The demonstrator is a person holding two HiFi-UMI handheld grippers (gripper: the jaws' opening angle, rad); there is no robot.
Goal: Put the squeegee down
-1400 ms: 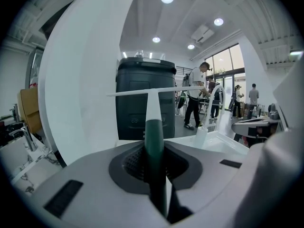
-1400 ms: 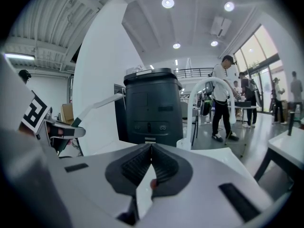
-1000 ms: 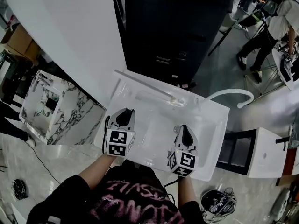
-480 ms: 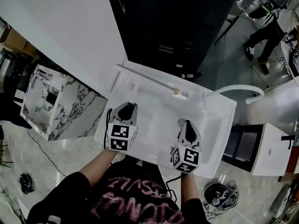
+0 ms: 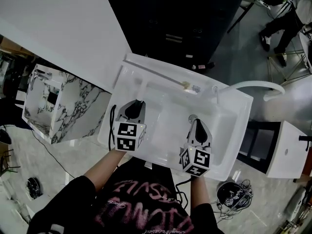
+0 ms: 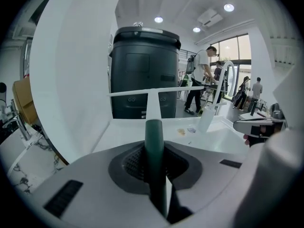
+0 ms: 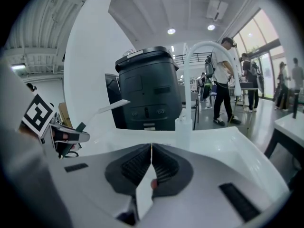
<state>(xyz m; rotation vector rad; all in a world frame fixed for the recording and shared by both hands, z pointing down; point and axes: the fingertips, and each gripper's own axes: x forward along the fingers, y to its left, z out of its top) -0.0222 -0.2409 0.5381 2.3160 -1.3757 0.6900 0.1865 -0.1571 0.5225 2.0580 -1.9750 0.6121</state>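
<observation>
Left gripper (image 5: 135, 106) is clamped on the squeegee (image 6: 152, 127) by its dark handle. The shaft runs straight ahead from the jaws, and the blade lies crosswise near the far edge of the sink (image 5: 230, 152). Right gripper (image 5: 196, 126) hangs alongside (jaws pressed together, nothing in them), so the set-down looks like the left's job alone.

One squeegee (image 6: 153, 141), two tongs (image 5: 135, 106) (image 5: 196, 126), one sink (image 5: 239, 116), one faucet (image 5: 251, 86), one bottle (image 7: 183, 129), one dark bin (image 6: 142, 75)

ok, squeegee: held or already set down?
Held: the left gripper is shut on the squeegee at its dark handle. Whether the blade touches the sink, cannot tell.
</observation>
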